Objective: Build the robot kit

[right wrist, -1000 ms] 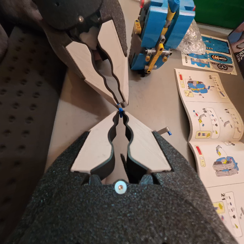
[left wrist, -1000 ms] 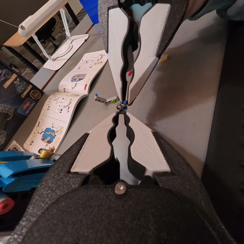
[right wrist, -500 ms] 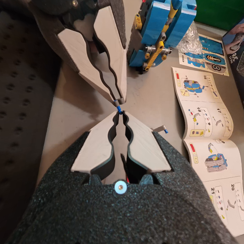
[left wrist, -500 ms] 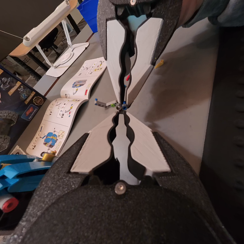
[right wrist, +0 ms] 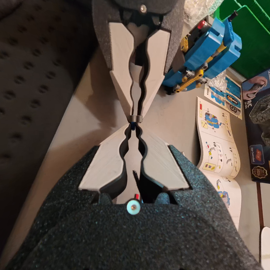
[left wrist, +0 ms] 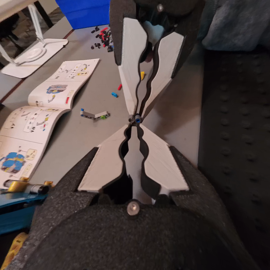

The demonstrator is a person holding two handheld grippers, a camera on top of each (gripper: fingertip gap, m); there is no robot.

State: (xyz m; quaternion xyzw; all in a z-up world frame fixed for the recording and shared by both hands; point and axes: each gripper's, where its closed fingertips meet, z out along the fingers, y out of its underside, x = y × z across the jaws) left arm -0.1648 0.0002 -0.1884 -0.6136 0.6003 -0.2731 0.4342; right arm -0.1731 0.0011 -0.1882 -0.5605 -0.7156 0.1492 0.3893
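My left gripper (left wrist: 133, 126) is shut on a small grey two-hole connector (left wrist: 132, 119), held above the grey table (left wrist: 81, 138). My right gripper (right wrist: 133, 127) is shut on a short blue pin (right wrist: 133, 126). The two grippers meet tip to tip. The pin's end sits in one hole of the connector and shows as a blue ring in the left wrist view (left wrist: 137, 120). In the right wrist view the left gripper (right wrist: 136, 114) comes down from the top with the connector (right wrist: 136, 118) at its tips. In the left wrist view the right gripper (left wrist: 138, 113) comes down from the top.
An open instruction booklet (left wrist: 43, 116) lies left, with a grey angled beam (left wrist: 95, 115) and loose red (left wrist: 119, 87), blue (left wrist: 115, 94) and yellow (left wrist: 142, 73) pieces nearby. A pile of parts (left wrist: 103, 38), a blue bin (left wrist: 87, 13) and a white lamp base (left wrist: 33, 55) stand farther back. A blue model vehicle (right wrist: 204, 58), a sticker sheet (right wrist: 223, 99) and a box (right wrist: 260, 131) are also there. My two grippers' fingertips are within a few centimetres of each other.
The two grippers have come together and lined up straight. The blue pin, apart from the connector half a second ago, now sits with its end in the connector's hole.
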